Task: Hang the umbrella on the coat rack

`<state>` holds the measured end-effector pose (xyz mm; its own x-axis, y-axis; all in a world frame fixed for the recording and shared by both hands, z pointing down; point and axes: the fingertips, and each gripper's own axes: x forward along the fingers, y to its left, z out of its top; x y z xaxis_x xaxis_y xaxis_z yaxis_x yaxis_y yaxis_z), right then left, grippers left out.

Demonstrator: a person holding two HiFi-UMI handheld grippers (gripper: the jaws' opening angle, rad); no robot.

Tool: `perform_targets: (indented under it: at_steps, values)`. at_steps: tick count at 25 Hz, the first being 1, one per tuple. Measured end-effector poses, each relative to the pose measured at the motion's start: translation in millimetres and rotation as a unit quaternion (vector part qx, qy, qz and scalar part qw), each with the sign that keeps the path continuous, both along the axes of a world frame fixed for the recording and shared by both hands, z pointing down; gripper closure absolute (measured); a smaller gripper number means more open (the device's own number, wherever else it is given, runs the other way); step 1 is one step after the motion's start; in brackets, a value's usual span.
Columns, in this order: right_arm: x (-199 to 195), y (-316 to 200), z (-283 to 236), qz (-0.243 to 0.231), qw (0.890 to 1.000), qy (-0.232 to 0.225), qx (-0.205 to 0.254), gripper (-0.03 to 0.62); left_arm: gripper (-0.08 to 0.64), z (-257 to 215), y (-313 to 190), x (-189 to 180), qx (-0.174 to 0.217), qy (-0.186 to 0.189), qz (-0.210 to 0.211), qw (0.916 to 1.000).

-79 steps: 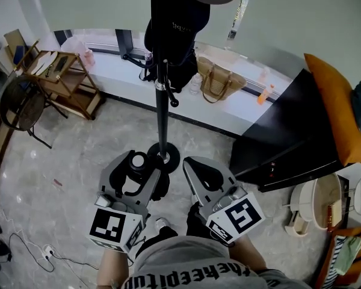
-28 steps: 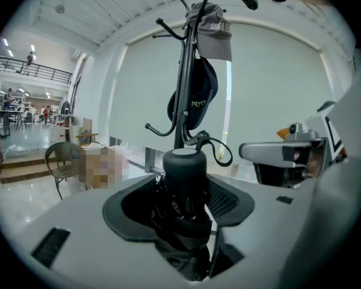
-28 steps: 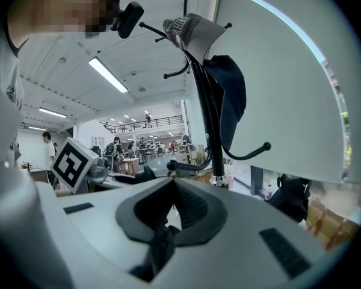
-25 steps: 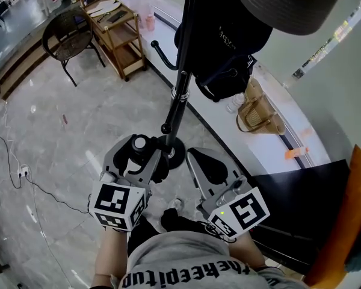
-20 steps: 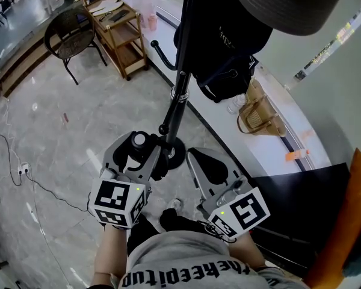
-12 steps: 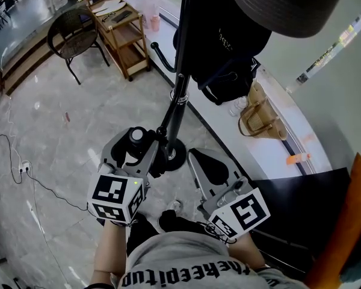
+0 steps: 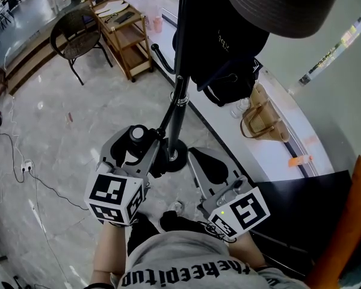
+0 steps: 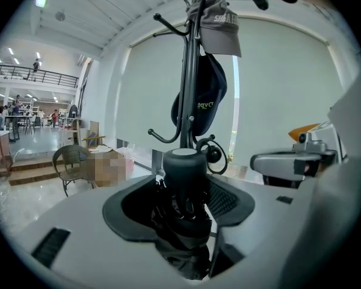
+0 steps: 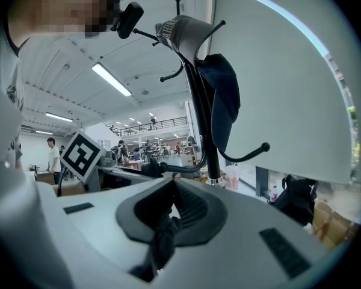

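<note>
Near coat rack (image 7: 178, 92), left tool (image 7: 134, 151) clamping umbrella (image 8: 183, 168)

large open office hall: polished marble floor (image 7: 60, 143), railed mezzanine (image 8: 30, 76) far left, ceiling strip lights (image 9: 111, 79), people (image 8: 15, 108) at far desks, wicker chair (image 7: 78, 38), wooden cart (image 7: 123, 32).

— Light?
— Bright, even daylight through the pale blind (image 8: 277, 101); ceiling strips (image 9: 111, 80) glow, the floor (image 7: 48, 131) shines.
— Sharp?
— My fingers (image 8: 72, 233) go soft up close; fisheye edges bend, corners black.
</note>
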<state>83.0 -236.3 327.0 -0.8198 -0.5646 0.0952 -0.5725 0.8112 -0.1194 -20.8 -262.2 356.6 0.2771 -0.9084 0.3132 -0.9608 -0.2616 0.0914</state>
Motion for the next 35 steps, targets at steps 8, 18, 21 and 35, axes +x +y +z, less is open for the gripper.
perform_targets:
  at_steps: [8, 18, 21, 35]
  values:
    - [4, -3, 0, 0.002, 1.0, -0.004, 0.0, 0.58, 0.31, 2, -7, 2, -0.01, -0.011, 0.001, 0.9999]
    - [8, -7, 1, 0.005, 1.0, -0.004, 0.0, 0.58, 0.31, 3, -17, 4, -0.012, -0.015, 0.006, 0.9998]
    - [8, -9, 1, 0.005, 1.0, -0.004, 0.0, 0.58, 0.31, 6, -21, 4, -0.016, -0.015, 0.007, 0.9997]
    - [13, -14, 5, 0.01, 1.0, -0.001, -0.003, 0.58, 0.31, 22, -34, 11, -0.035, -0.012, 0.014, 0.9992]
